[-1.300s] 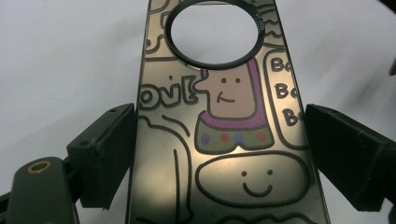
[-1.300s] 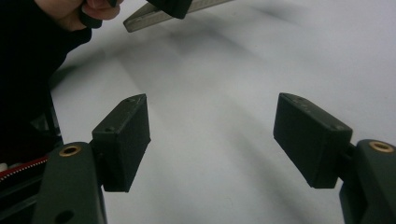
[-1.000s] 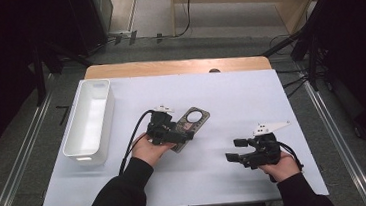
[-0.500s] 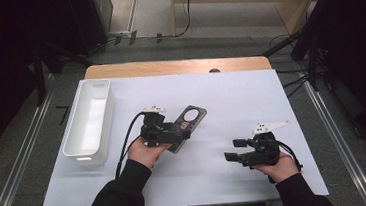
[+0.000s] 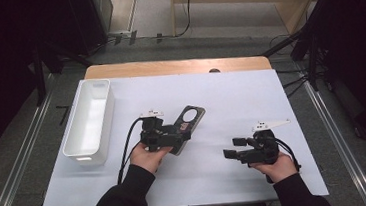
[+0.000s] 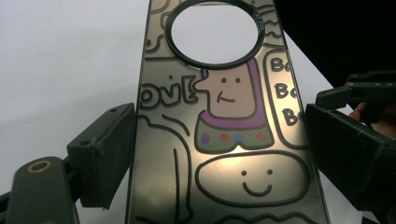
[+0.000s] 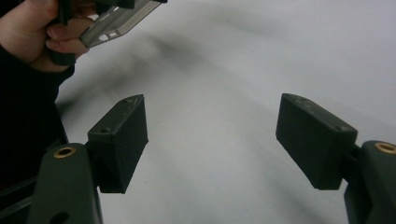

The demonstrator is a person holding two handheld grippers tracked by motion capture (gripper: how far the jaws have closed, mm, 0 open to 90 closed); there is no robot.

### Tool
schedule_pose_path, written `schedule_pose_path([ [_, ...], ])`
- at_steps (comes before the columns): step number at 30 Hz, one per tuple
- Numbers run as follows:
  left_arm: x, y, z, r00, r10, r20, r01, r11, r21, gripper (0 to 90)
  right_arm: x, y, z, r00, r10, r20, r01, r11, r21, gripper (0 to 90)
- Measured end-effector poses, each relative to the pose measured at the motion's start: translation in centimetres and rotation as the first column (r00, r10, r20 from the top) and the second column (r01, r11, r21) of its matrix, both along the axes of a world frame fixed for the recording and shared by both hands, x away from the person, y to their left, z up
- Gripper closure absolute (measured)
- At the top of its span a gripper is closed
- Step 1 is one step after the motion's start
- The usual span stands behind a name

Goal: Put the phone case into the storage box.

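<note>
The left claw (image 5: pixel 181 133) is clamped on the near end of a flat, dark, glossy phone case printed with cartoon drawings and pierced by a round ringed hole (image 5: pixel 187 122); in the left gripper view the case (image 6: pixel 224 140) runs up between the two black jaws, which press against its long edges, its hole at the far end and a smiling blob and a purple-clad figure drawn on its face. From the high view the case lies slanted over the middle of the white-covered desk (image 5: pixel 250 92), its holed end pointing away from the person. A long white rectangular plastic bin (image 5: pixel 90 121) stands well apart on the left side of the desk. The right claw (image 5: pixel 234 147) hovers near the right front of the desk, pointing toward the left hand, its jaws wide apart with nothing but white surface between them in the right gripper view (image 7: pixel 212 140).
</note>
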State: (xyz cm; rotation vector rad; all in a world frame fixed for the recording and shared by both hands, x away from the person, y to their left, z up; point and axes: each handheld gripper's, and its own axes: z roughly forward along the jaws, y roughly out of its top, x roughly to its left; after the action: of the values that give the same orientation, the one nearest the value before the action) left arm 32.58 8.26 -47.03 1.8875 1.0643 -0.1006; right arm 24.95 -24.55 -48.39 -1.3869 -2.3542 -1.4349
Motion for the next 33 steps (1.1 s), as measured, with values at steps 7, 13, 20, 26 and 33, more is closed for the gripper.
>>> schedule_pose_path([
  [7, 0.7, -0.1, -0.3, 0.9997, 0.023, 0.001, -0.023, 0.9997, -0.013, 11.8, 0.3, 0.2, 0.3, 0.9996, -0.028, 0.001, 0.028, 1.000, -0.006, 22.9],
  [13, 1.0, -0.2, -0.5, 0.9987, 0.047, 0.019, -0.047, 0.9989, 0.000, 11.8, 0.7, 0.6, 0.6, 0.9987, -0.051, -0.004, 0.051, 0.999, -0.003, 22.9],
  [20, 1.0, -0.2, -0.8, 0.9982, 0.059, 0.012, -0.059, 0.9982, -0.013, 11.8, 1.4, 1.2, 0.9, 0.9968, -0.078, -0.021, 0.077, 0.997, -0.007, 22.9],
  [26, 0.9, 0.0, -0.8, 0.9970, 0.077, 0.014, -0.076, 0.9968, -0.026, 11.8, 1.9, 1.6, 1.1, 0.9946, -0.098, -0.035, 0.098, 0.995, -0.008, 22.9],
  [33, 0.9, 0.0, -1.1, 0.9957, 0.093, 0.006, -0.092, 0.9950, -0.039, 11.7, 2.7, 1.9, 1.5, 0.9922, -0.113, -0.052, 0.114, 0.993, 0.009, 22.9],
])
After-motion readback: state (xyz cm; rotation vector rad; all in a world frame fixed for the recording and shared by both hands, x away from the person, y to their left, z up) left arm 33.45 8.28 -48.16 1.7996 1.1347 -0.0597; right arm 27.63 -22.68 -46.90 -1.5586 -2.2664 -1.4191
